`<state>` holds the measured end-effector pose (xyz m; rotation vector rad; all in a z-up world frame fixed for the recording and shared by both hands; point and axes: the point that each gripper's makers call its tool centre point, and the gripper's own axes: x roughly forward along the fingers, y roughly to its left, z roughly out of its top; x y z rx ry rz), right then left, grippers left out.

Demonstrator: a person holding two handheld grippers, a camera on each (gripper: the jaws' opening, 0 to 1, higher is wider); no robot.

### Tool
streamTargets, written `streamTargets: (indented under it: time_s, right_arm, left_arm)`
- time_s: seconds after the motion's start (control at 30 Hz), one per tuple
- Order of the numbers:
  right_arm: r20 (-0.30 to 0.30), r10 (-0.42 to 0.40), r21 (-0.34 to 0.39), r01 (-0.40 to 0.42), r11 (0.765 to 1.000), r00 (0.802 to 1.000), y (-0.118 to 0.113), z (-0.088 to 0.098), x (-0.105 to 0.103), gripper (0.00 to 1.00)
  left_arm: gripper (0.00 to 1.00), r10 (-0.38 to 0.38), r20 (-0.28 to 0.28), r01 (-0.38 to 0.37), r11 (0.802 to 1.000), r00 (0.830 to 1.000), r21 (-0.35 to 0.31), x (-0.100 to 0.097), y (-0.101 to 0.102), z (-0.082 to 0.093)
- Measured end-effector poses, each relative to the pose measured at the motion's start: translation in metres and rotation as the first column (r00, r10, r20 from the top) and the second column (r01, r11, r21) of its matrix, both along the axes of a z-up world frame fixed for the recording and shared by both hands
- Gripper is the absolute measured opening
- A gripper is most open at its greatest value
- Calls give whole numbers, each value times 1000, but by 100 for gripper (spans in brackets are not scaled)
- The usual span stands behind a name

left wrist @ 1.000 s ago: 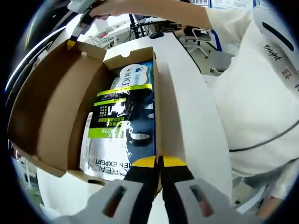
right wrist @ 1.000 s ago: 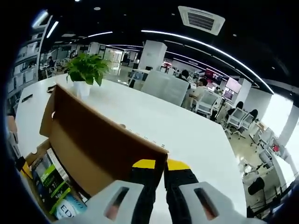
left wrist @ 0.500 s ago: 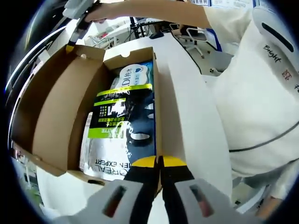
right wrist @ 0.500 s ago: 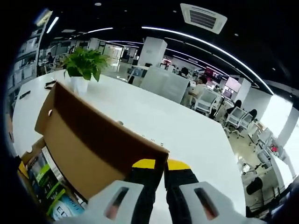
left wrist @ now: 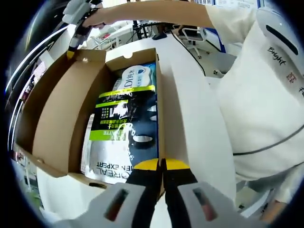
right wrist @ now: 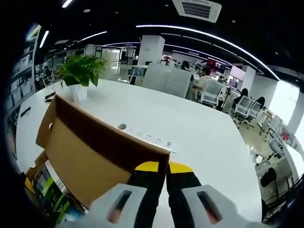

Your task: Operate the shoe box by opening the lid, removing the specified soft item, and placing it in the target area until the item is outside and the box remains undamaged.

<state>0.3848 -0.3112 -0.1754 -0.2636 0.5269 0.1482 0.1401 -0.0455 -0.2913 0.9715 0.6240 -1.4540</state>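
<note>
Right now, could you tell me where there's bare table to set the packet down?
The white table is bare beyond the lid, right of the plant. Another strip runs between the box and the person. The box is crowded with packets.

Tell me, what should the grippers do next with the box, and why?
Probably the right gripper should swing the lid a little further back, then let go. It pinches the lid's edge, the left gripper pinches the box wall, and the soft packs inside lie uncovered, ready to grab.

packets [left wrist: 124, 124] in box [left wrist: 159, 99], on table [left wrist: 190, 109]
</note>
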Motion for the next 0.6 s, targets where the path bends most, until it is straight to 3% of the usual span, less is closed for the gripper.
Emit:
streamTargets:
  time_s: [0.6]
  right_arm:
    - [-74, -25, -14, 24, 1000, 997, -4, -26, 15, 2]
  left_arm:
    - [2, -1, -6, 1, 1000, 1000, -7, 0, -1, 0]
